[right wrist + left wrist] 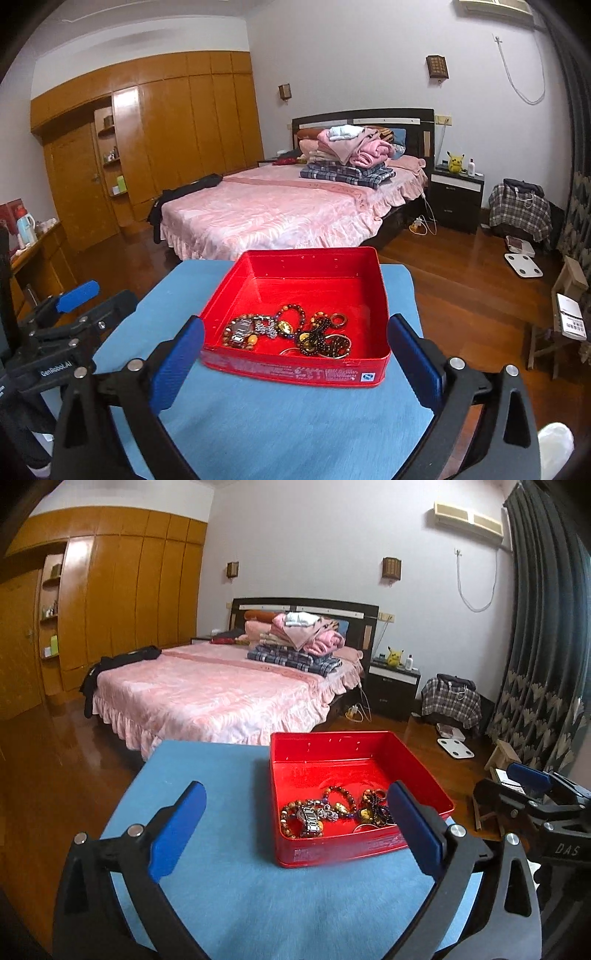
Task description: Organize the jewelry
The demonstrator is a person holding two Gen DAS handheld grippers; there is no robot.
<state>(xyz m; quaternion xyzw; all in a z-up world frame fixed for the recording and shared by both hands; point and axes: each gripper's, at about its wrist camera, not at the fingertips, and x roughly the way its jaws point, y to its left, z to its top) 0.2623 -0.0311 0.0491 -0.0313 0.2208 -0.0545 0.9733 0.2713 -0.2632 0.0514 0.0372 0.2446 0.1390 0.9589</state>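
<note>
Left wrist view is showing the left gripper (295,823) hanging above a blue felt-covered table top (229,878) with its blue-padded jaws standing wide apart and nothing between the pads. Just beyond it a shallow red metal tin with no lid (354,849) is sitting on the right part of the blue surface, and the jewelry pile of beaded bracelets, a silver link watch and dark bead strands (332,816) is lying bunched against the tin's near wall, leaving the far half of the red floor bare. The right gripper (532,786) is showing at the right edge, off the table's side. Right wrist view is looking over the right gripper (295,343), whose jaws are likewise spread wide and gripping nothing, with the tin (295,373) sitting between and a little beyond the two pads, apart from both. The jewelry (291,332) is resting along the tin's front edge there too. The left gripper (74,295) is appearing at the left edge. Behind the table a bed with a pink ruffled cover (277,214) is carrying a stack of folded clothes (351,155).
</note>
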